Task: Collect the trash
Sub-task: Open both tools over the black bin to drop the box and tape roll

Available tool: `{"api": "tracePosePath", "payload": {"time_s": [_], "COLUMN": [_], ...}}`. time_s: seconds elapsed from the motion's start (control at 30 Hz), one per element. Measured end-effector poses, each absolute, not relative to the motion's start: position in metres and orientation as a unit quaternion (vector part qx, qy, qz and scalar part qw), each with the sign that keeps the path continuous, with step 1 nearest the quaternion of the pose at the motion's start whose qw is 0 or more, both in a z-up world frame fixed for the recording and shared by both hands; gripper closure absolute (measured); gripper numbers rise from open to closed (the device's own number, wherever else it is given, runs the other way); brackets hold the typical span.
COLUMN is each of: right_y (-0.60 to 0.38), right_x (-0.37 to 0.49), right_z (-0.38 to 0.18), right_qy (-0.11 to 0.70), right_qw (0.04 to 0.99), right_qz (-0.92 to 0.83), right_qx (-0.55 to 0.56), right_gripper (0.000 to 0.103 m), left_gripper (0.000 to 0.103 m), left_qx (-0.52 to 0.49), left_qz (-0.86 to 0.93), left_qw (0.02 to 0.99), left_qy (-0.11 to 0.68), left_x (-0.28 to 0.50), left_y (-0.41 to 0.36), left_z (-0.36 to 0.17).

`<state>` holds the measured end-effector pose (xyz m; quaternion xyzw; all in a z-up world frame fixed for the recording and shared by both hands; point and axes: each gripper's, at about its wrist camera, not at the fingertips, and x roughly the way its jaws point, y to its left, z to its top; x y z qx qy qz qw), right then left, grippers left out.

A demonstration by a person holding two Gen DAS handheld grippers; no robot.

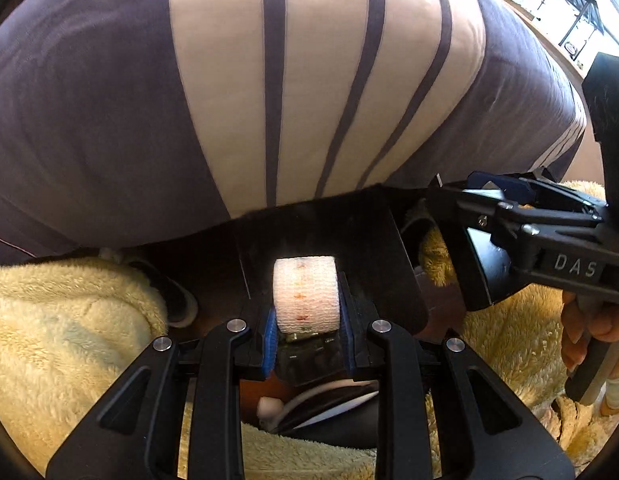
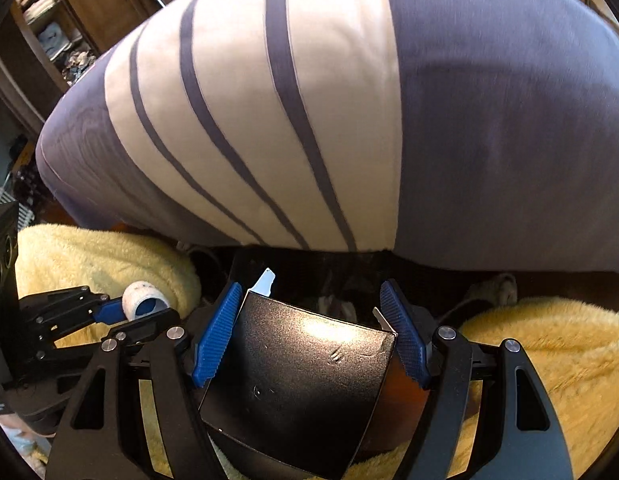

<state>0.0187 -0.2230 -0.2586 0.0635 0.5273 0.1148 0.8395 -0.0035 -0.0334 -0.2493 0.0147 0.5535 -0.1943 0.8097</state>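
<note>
The left tool [image 1: 307, 334] squeezes a white bandage roll [image 1: 306, 294] low in the middle. The right tool [image 2: 309, 334] holds a black box [image 2: 305, 380] between wide blue pads. Behind: yellow fluffy blanket [image 2: 549, 356], then the striped bed cover [image 1: 309, 80]

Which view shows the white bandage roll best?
The left wrist view: the bandage roll sits centred, close up, clamped side-on between the left tongs. The right wrist view shows it only small at the left edge, end-on, with its hollow core visible.

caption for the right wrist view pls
Right gripper holding a black box above a yellow fleece blanket, striped bedding ahead.
</note>
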Motion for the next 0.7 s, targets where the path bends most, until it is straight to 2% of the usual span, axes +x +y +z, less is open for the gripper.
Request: {"api": "tracePosePath", "payload": {"time_s": [0.7], "right_y": [-0.218], "right_x": [0.02], "right_z": [-0.287], "right_qy": [0.567], "right_qw": [0.81], "right_qz": [0.124], "right_qx": [0.082], "right_gripper": [0.03], "left_gripper": [0.079], "left_qx": [-0.001], "left_qz": [-0.211], "left_qw": [0.769], "left_qy": [0.603], "left_x": [0.004], "left_y": [-0.038], "left_z": [-0.282]}}
